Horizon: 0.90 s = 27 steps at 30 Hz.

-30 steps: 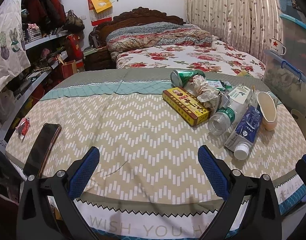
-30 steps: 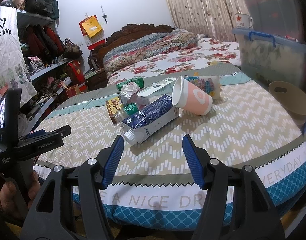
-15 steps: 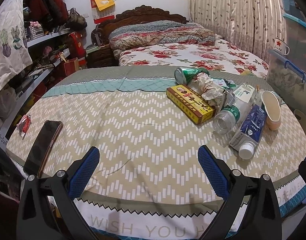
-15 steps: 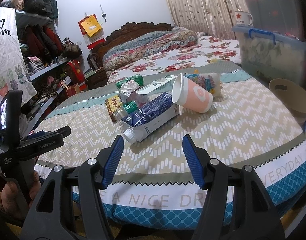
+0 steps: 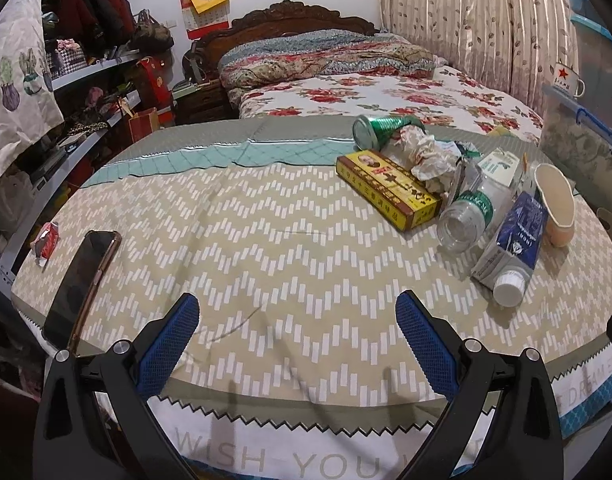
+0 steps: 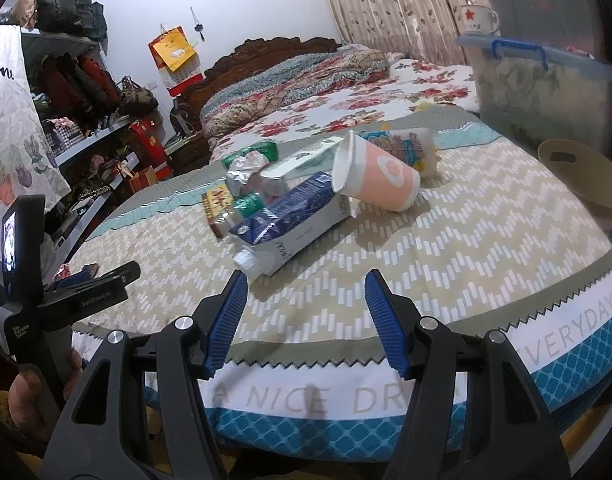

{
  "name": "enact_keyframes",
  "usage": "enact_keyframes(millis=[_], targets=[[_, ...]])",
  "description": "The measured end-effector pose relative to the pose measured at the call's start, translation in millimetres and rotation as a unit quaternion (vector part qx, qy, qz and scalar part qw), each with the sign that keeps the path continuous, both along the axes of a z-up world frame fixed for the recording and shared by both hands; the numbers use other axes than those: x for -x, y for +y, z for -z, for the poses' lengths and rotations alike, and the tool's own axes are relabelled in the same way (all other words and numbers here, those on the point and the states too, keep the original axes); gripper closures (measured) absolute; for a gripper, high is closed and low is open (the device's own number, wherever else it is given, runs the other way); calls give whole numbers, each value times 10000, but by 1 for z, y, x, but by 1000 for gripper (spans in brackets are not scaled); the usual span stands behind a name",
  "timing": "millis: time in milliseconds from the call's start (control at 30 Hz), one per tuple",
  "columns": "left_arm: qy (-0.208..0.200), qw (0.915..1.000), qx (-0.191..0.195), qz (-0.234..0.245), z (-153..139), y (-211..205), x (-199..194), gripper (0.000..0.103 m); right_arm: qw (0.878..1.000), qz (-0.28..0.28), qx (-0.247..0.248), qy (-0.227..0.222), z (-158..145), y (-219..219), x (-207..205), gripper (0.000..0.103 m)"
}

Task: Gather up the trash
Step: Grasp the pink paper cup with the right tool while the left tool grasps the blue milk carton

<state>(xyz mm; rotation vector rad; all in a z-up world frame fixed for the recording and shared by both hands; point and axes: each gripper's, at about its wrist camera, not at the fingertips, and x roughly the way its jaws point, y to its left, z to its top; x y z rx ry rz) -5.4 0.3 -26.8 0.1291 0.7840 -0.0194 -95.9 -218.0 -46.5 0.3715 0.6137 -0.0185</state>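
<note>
Over the last second very little has changed: both grippers hang at the near edge of the table, and the trash heap sits slightly lower and closer in each view than it did, with no item displaced.

The left gripper (image 5: 294, 322) has its jaws wide apart, nothing between the ribbed blue pads. The right gripper (image 6: 304, 300) also stands with its jaws apart and empty, its pads just short of the carton's white cap.

The trash lies clustered on the far right part of the round table, on a tablecloth (image 5: 266, 248) of beige fabric with white chevron dashes, a sawtooth border and printed letters at the hem. In the heap: a blue and white milk carton (image 5: 513, 240), boxy, lying flat with its screw cap toward the grippers; a clear plastic bottle (image 5: 463, 220) with a green label, on its side, empty and uncapped; a flat yellow cardboard box (image 5: 387, 188) with red print; a wad of crumpled white paper (image 5: 423, 152); a crushed green can (image 5: 375, 130) at the back; and a pink paper cup (image 6: 375, 178) tipped on its side, its mouth dented and nothing visible inside. Behind the cup lies a small tub with a colourful printed label (image 6: 401, 146).

A dark smartphone (image 5: 82, 280) rests flat near the left edge, well apart from the heap. A beige oval basket (image 6: 581, 178) stands at the right edge; its contents cannot be seen.
</note>
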Motion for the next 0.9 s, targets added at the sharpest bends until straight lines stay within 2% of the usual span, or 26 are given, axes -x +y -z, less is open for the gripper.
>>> enact_keyframes(millis=[67,233,433,567,667,767,900], targets=[[-61,9999,27,134,2,-4,1,9,9999,108,-30,45,5,-7,-4,40],[-226,9953,163,929,1,-34,6,9,9990,325,-188,228,19,-29,-18,44],[-371,9806,244,1908,-5,-81,7,10,9987,447,-130,187,17,-47,-42,43],[-490,9698,211,2380,-9,-112,-5,10,9986,468,-164,163,8,-60,-69,43],[-454,9646,189,2590,-5,-130,-16,11,9987,451,-162,170,2,-66,-92,41],[-315,9620,155,2707,2,-144,-25,19,9988,374,-266,160,-2,-69,-116,39],[-201,9597,28,2804,13,-157,-30,20,9991,294,-162,250,-3,-68,-137,39]])
